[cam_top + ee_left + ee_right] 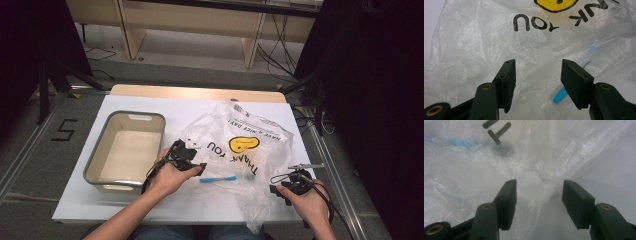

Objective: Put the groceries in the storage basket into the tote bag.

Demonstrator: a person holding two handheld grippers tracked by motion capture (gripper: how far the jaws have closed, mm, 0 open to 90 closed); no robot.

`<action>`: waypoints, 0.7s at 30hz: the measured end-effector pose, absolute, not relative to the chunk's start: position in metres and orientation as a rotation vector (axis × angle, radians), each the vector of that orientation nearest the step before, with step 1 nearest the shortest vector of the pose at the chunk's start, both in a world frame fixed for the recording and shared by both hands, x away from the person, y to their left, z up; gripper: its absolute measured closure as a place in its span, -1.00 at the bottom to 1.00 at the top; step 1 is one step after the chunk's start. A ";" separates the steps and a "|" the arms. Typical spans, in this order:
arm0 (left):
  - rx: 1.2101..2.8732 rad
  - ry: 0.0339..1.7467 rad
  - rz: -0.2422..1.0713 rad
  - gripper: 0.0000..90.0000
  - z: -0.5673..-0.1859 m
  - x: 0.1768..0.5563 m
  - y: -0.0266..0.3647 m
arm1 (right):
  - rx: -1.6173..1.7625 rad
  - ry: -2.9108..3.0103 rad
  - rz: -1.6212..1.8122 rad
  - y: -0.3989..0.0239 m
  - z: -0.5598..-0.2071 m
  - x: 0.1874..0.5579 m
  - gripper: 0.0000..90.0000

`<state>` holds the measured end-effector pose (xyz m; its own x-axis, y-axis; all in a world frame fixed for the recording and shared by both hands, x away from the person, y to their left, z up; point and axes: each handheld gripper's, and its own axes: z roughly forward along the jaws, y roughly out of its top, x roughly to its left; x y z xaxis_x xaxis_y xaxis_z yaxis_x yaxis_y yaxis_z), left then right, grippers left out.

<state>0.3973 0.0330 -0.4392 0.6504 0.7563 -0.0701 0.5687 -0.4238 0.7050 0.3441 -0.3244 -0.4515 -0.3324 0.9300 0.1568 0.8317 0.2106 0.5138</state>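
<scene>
A clear plastic bag (245,145) printed with "THANK YOU" and a yellow smiley lies crumpled on the white table (200,107). A slim blue stick (217,178) lies at the bag's near edge, one end under the film. My left gripper (196,160) sits at the bag's left edge. In the left gripper view it (537,65) stands open, with bag film (499,37) and the blue stick (560,96) beyond the jaws. My right gripper (278,192) is at the bag's near right corner. It (539,183) is open, with a fold of the bag (544,175) ahead of its jaws.
A grey-rimmed tub (100,155) with nothing in it stands on the left half of the table. A small dark object (250,176) lies inside the bag near the blue stick. Dark curtains flank the table, and wooden furniture legs and cables lie beyond its far edge.
</scene>
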 end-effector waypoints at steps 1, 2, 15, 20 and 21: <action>2.151 1.024 0.330 0.01 -0.439 0.397 0.033 | 1.703 2.294 0.774 -0.324 -0.452 0.344 0.05; 2.152 1.023 0.328 0.01 -0.439 0.397 0.033 | 1.711 2.294 0.765 -0.324 -0.453 0.344 0.06; 2.149 1.020 0.321 0.02 -0.440 0.397 0.032 | 1.639 2.359 0.501 -0.310 -0.458 0.341 0.41; 2.147 1.020 0.322 0.02 -0.440 0.397 0.032 | 1.593 2.368 0.437 -0.305 -0.458 0.342 0.63; 2.149 1.020 0.322 0.02 -0.440 0.398 0.032 | 1.575 2.382 0.438 -0.305 -0.458 0.342 0.72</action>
<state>0.3975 0.0322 -0.4399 0.6548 0.7517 -0.0783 0.5706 -0.4238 0.7035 0.3421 -0.3047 -0.4578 -0.3831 0.9227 -0.0436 0.8468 0.3696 0.3825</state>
